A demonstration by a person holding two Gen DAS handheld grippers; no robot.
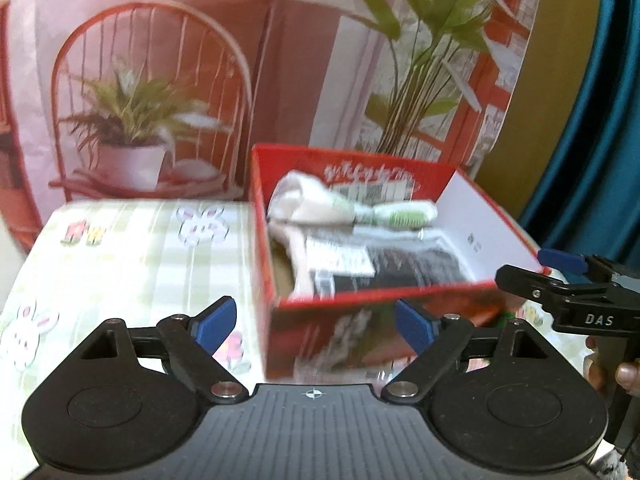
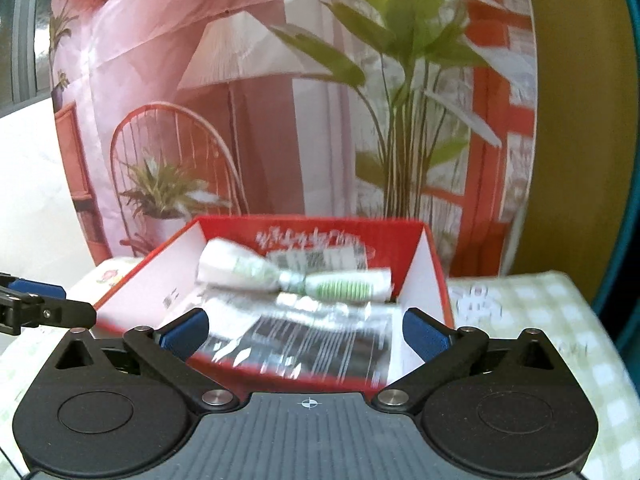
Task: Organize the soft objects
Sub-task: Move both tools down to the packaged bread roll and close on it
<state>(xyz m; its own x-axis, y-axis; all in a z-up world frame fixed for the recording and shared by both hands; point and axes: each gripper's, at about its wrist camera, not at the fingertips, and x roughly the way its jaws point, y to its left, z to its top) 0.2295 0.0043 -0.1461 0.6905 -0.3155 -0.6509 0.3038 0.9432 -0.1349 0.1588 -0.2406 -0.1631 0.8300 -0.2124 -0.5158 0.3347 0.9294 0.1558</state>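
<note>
A red cardboard box [image 1: 360,300] stands on the table and also shows in the right wrist view [image 2: 436,264]. Inside lie a white and green sock bundle [image 1: 352,208] [image 2: 296,276] at the back and a dark packaged soft item in clear wrap [image 1: 392,264] [image 2: 304,340] in front. My left gripper [image 1: 316,328] is open and empty, just before the box's near wall. My right gripper [image 2: 306,332] is open and empty at the box's near edge, over the dark package. The right gripper's fingers [image 1: 560,264] show at the box's right corner.
The table carries a pale green checked cloth with bunny prints [image 1: 132,248] [image 2: 528,304]. A printed backdrop of a chair, plants and lamp [image 1: 160,100] hangs close behind the box. A teal curtain [image 1: 600,120] is at the right.
</note>
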